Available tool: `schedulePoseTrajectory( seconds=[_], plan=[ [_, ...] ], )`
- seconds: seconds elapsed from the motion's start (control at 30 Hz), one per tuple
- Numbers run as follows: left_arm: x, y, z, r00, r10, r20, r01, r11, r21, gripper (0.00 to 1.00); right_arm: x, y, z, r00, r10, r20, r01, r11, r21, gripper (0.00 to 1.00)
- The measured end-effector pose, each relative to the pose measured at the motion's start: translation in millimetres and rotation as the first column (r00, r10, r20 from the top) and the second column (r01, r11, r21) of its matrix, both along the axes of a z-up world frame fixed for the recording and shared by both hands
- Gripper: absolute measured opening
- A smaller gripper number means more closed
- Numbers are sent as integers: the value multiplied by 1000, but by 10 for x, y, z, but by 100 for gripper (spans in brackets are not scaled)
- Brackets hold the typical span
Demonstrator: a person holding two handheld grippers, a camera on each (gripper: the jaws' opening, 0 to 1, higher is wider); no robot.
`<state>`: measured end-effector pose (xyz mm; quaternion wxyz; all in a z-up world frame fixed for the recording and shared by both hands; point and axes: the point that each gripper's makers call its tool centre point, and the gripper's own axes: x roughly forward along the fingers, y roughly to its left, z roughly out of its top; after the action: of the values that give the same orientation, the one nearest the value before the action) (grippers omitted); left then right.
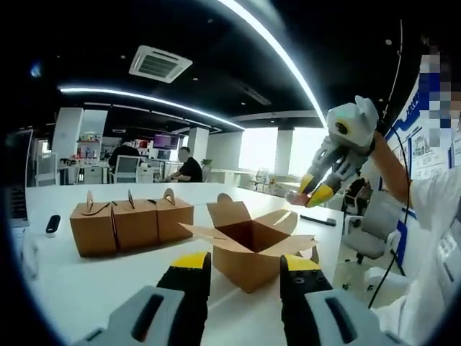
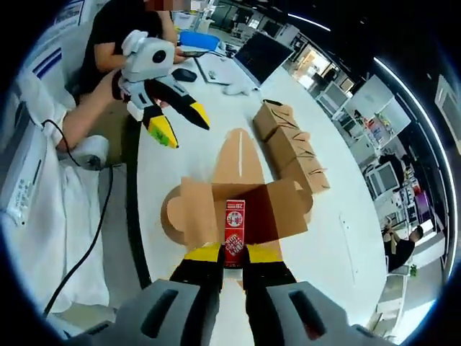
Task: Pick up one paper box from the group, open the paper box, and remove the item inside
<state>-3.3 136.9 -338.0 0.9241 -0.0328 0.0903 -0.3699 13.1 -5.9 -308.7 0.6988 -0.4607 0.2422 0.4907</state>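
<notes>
A big white worktop (image 1: 108, 281) carries everything. A person in white clothes (image 1: 439, 238) stands beside it and holds both tools. Far back in the left gripper view, two other people sit at desks in a big office.

In the middle of the worktop sits an open paper box (image 1: 248, 249). It is brown, and its flaps are spread wide to all sides. In the right gripper view the same open paper box (image 2: 194, 209) lies just past the jaws, seen from above.

Beside it stands a row of three closed boxes (image 1: 130, 223). They touch each other side by side, and each has a little handle on top. In the right gripper view the row of closed boxes (image 2: 292, 148) lies past the open one, a little apart from it.

The left gripper (image 1: 238, 270) hangs low in front of the open box. Its yellow-tipped jaws stand wide apart and hold nothing. In the right gripper view the left gripper (image 2: 176, 119) is up in the air above the worktop, and a hand holds it.

The right gripper (image 2: 232, 254) has its jaws pressed close on a small red carton (image 2: 234, 234). The carton stands upright between the yellow tips, over the open box. In the left gripper view the right gripper (image 1: 310, 193) is lifted high above the worktop, to the side of the open box.

A small dark thing (image 1: 52, 223) lies near the far edge of the worktop.
</notes>
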Motion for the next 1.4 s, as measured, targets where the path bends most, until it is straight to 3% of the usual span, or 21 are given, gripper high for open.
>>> schedulePoseTrajectory(
  seconds=[0.3,0.63,0.83,1.3,1.33,1.4],
  plan=[
    [-25,15,20,1000,-3,8,3,1000,-4,39,-329,-75,-30,999,40,13,-40,999,-13,12],
    [-72,-9,-12,1000,-18,6,18,1000,7,39,-665,-100,-224,995,95,-31,-96,995,-34,12],
    [-71,-15,-44,1000,-22,-2,22,1000,16,39,-575,-103,-174,994,94,-49,-96,995,-28,12],
    [-82,-47,-108,999,-38,-17,39,999,29,39,-637,-139,-279,990,60,-124,-66,997,-43,12],
    [-82,-46,-112,999,-39,-18,39,999,29,39,-656,-234,-683,990,57,-132,-63,997,-44,12],
    [-83,-44,-127,999,-40,-21,40,999,31,39,-624,-250,-774,988,56,-144,-63,997,-45,12]
  ],
)
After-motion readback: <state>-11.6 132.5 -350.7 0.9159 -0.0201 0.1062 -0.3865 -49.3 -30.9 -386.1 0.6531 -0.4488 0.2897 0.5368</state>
